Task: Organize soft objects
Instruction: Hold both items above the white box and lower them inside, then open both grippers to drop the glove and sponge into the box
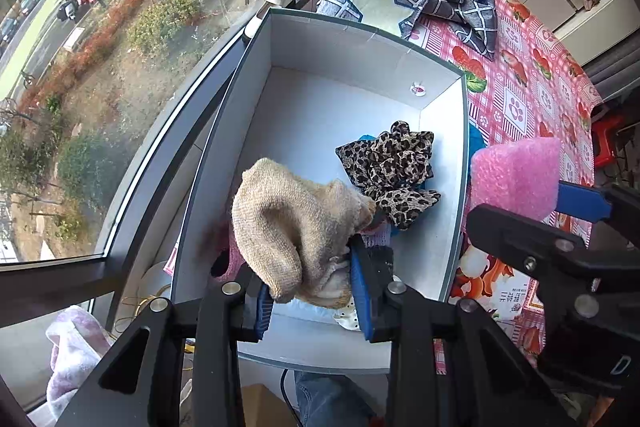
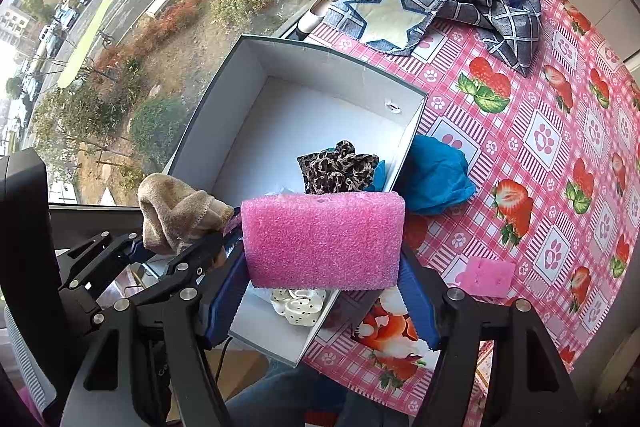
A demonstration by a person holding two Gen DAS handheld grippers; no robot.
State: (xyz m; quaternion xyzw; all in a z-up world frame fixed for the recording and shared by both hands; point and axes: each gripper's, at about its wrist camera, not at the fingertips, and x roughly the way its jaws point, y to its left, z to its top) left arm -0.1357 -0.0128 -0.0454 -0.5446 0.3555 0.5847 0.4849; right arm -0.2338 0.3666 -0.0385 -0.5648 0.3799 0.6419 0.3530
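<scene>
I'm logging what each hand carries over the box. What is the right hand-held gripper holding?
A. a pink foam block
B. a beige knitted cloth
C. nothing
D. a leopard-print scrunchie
A: in the right wrist view the right hand-held gripper has its blue fingers clamped on either side of the pink foam block; the beige knitted cloth is in the left hand-held gripper.

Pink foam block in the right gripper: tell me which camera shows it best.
The right wrist view: the pink foam block fills the centre, its whole broad face visible between the right gripper's fingers. The left wrist view catches only one end at its right edge.
</scene>
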